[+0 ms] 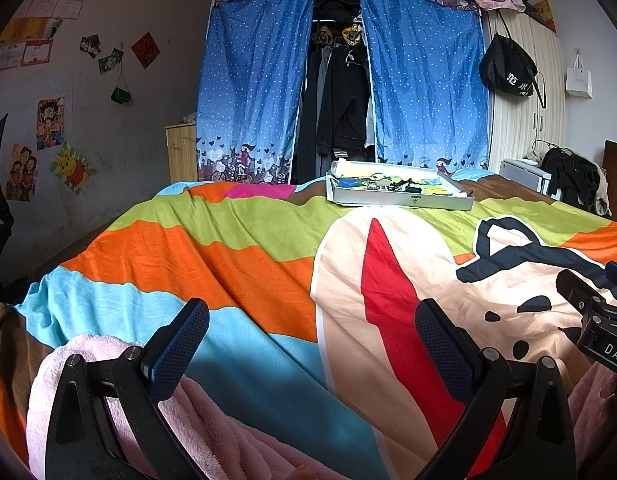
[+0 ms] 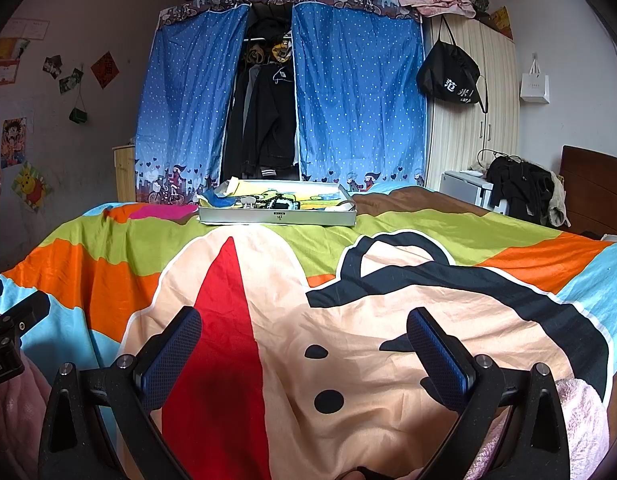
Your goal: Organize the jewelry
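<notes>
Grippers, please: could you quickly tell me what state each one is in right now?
Left gripper: open, holding nothing, above the bedspread.
Right gripper: open, holding nothing, also above the bedspread.

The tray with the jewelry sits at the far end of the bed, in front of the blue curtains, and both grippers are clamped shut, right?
Not quite. The tray does sit at the far end of the bed, before the blue curtains. But both wrist views show the left gripper and right gripper wide open, holding nothing.

Blue dotted wardrobe curtains (image 1: 252,80), postered wall (image 1: 48,120), perhaps daylight.
</notes>
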Tool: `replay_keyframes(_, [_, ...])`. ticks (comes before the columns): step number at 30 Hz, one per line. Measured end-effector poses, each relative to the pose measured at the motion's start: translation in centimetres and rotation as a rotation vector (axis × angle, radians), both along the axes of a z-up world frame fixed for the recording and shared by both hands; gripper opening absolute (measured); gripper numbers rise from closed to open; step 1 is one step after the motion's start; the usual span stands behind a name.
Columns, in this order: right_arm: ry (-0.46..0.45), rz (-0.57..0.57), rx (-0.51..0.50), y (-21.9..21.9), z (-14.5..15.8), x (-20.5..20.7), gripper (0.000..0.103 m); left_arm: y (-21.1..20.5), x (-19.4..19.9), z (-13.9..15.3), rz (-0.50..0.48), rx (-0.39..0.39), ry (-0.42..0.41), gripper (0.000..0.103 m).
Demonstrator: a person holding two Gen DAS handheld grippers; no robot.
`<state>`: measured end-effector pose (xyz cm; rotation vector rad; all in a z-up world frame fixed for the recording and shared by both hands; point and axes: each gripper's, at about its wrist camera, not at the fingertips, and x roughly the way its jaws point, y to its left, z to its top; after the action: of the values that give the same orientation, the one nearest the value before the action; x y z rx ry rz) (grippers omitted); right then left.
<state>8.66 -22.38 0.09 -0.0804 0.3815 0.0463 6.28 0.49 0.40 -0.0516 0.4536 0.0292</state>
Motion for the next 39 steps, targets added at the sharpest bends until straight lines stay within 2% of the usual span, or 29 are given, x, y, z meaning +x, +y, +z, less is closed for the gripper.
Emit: replay_keyframes(39, [0.005,0.003,0.000,-0.12,0.16,0.13,0.103,0.20,0.08,-0.03,-0.004,0.005,0.000,0.101])
